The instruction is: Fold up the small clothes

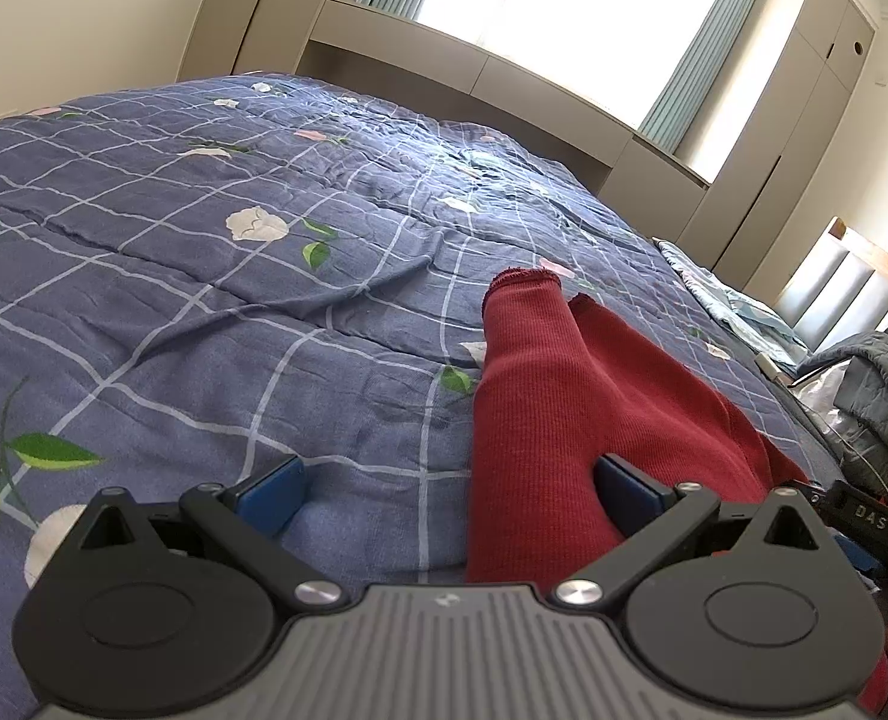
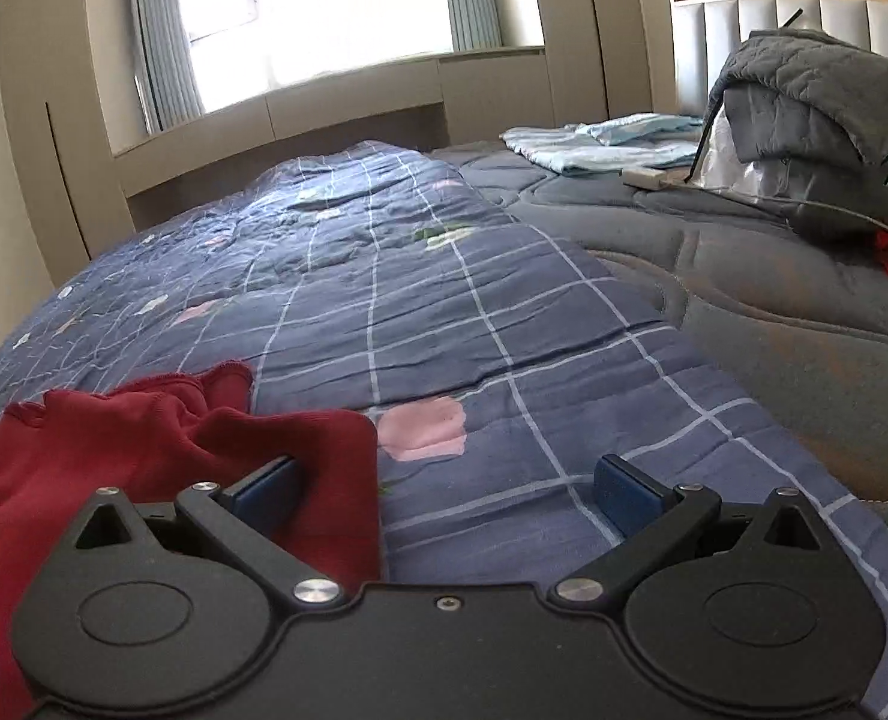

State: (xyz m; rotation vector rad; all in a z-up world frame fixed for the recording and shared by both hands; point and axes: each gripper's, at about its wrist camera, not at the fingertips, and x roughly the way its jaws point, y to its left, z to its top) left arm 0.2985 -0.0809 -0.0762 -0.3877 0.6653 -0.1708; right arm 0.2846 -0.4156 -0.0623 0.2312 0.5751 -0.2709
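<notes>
We see a red garment (image 1: 594, 396) of fine ribbed knit cloth, matt, with frilly stitched cuffs. Under it the quilt (image 1: 204, 312) is thin crinkled cotton-like cloth, matt. Left gripper (image 1: 450, 489): matt black plastic arms, shiny metal pivot screws, blue rubbery-looking pads (image 1: 273, 495), grey ridged plastic body. Right gripper (image 2: 447, 483): same black plastic, slightly dusty. Beyond the quilt, a grey stitched padded mattress cover (image 2: 744, 276); headboard (image 2: 804, 6) of smooth padded panels with a wood rim.
</notes>
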